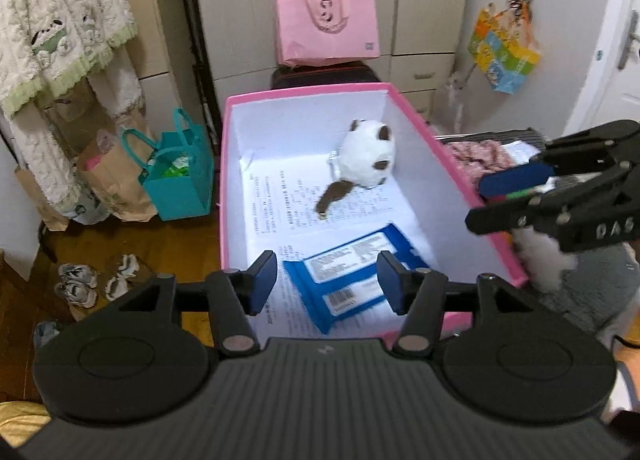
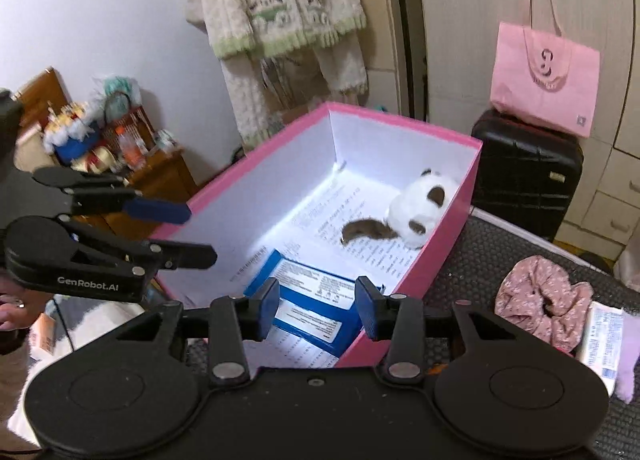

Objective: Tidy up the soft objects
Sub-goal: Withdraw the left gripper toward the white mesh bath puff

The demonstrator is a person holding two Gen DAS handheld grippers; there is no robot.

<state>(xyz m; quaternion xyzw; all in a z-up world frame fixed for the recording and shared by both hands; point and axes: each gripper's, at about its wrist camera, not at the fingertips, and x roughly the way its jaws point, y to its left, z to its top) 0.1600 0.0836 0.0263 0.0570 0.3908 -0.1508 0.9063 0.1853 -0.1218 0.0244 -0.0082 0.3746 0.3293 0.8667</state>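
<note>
Jaws apart on both grippers, nothing pinched. Left gripper and right gripper hang over near end of pink box. White fluffy cat toy, brown ears and tail, lies at far end. Blue pack near front. Pink scrunchie outside on mat.

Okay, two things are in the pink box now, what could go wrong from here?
1. The pink scrunchie and white packet lie outside the pink box; either may get overlooked.
2. The left gripper and right gripper hover close together over the box's near end and might collide.
</note>
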